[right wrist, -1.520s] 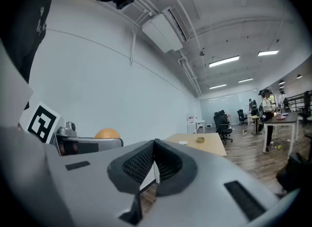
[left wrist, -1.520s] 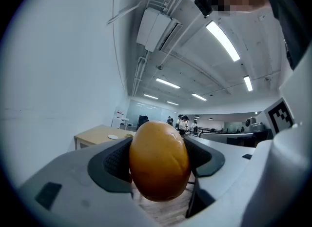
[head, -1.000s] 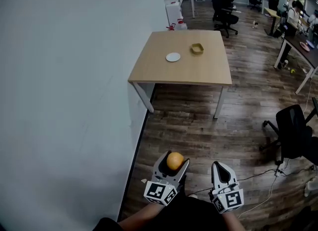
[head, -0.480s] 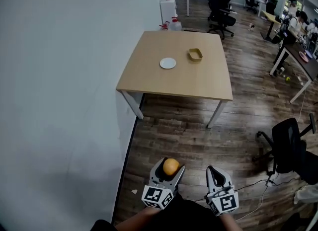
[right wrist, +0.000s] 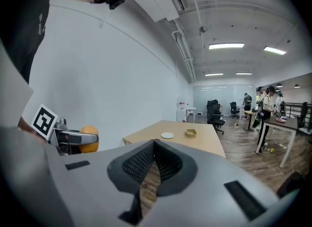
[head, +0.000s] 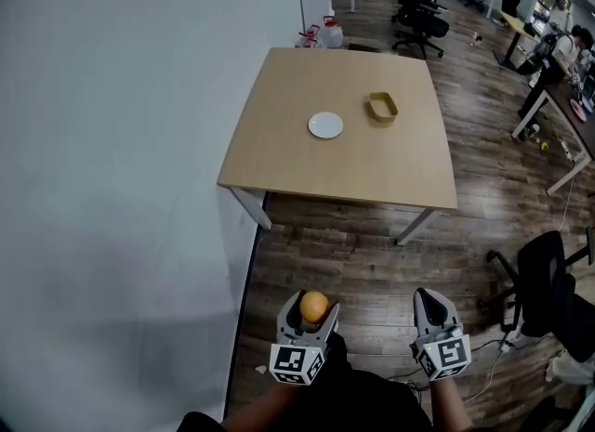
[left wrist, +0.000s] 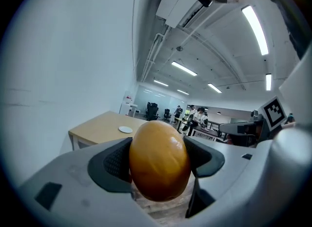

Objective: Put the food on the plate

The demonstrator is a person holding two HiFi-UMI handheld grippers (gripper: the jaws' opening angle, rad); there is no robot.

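My left gripper (head: 312, 312) is shut on an orange fruit (head: 313, 307), which fills the middle of the left gripper view (left wrist: 159, 160). My right gripper (head: 433, 309) is shut with nothing in it, its jaws touching at the tips (right wrist: 153, 145). Both are held low near my body over the wooden floor. A small white plate (head: 325, 125) lies on the wooden table (head: 279, 161) well ahead; it also shows far off in the gripper views (left wrist: 125, 130) (right wrist: 167, 135). The orange fruit (right wrist: 87, 139) shows at the left of the right gripper view.
A yellow shallow dish (head: 382, 106) sits on the table right of the plate. A white wall (head: 112, 142) runs along the left. A black office chair (head: 548, 281) stands at the right, with cables on the floor. More desks, chairs and people are far back.
The view has shifted: the table now appears closer and larger. The right gripper sits a little further right. The left gripper still holds the orange fruit.
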